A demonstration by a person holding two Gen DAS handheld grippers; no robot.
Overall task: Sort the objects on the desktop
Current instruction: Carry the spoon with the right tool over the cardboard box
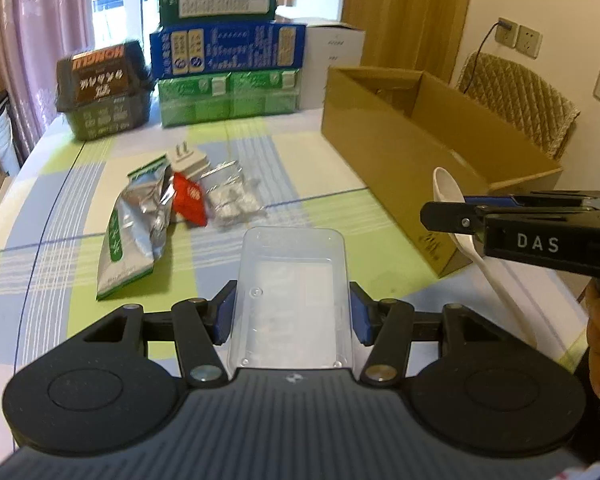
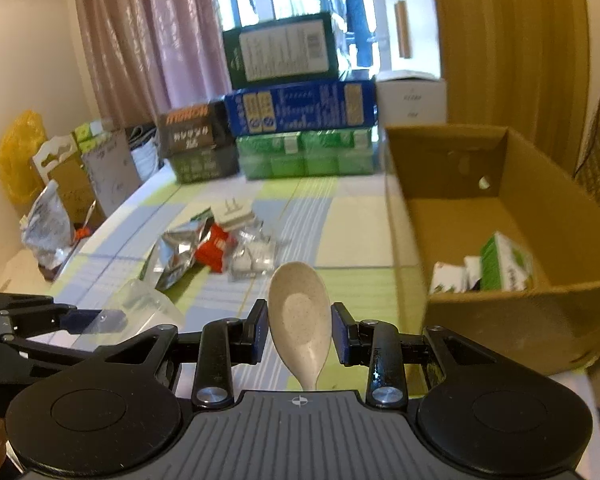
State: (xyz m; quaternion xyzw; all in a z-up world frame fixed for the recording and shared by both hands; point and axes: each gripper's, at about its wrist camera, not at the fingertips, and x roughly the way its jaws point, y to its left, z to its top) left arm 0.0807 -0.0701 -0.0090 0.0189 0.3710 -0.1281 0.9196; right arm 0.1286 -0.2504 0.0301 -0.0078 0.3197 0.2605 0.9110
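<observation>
Between pads | left gripper (image 1: 292, 312) clamps clear plastic box (image 1: 292, 296) | right gripper (image 2: 300, 332) grips spoon (image 2: 300, 316)

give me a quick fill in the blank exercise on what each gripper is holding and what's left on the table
1. The left gripper is shut on a clear plastic ____.
2. The right gripper is shut on a beige ____.
3. The small red packet lies in the pile between the silver foil bag and the clear ____ of white pieces.
4. The cardboard box already holds some small green and white ____.

Missing words: container; spoon; bag; cartons
</observation>
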